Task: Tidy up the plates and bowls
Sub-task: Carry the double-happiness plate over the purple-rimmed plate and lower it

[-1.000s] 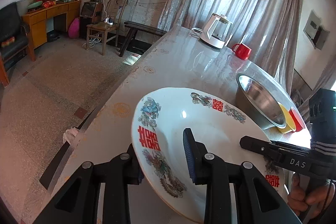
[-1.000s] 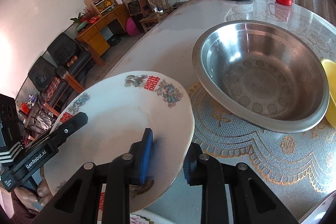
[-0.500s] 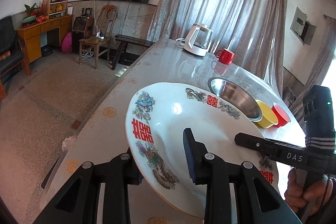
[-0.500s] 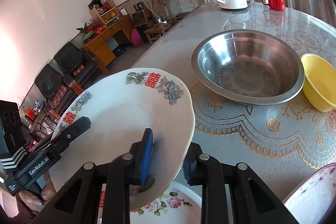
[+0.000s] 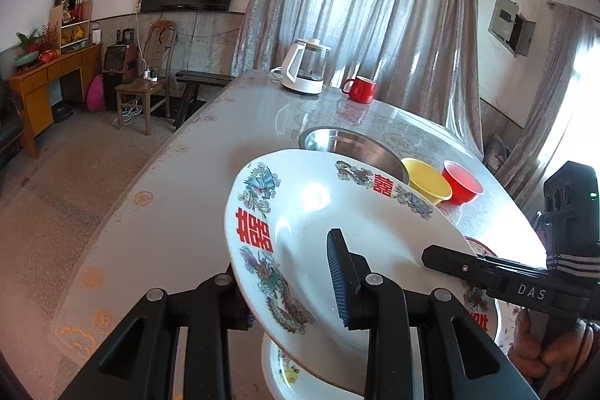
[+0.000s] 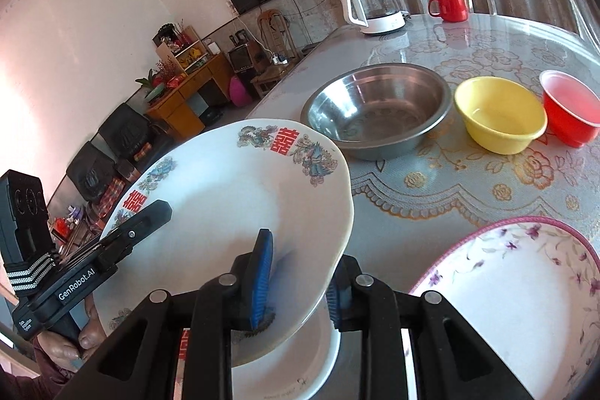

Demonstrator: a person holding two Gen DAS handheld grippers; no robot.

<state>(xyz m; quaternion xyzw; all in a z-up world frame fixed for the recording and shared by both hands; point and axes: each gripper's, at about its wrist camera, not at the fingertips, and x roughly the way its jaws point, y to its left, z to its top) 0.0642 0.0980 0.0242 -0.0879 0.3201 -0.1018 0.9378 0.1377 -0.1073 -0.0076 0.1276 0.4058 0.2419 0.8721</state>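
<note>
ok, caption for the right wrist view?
Both hand-held grippers grip a decorated plate above another plate, near steel, yellow and red bowls.

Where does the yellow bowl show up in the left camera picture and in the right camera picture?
Left wrist view: the yellow bowl sits right of centre, just past the far rim of the held plate, between the steel bowl and the red bowl.
Right wrist view: the yellow bowl is in the upper right, fully in sight, again between the steel bowl and the red bowl.
Shared landmark: the red mug beside the kettle.
</note>
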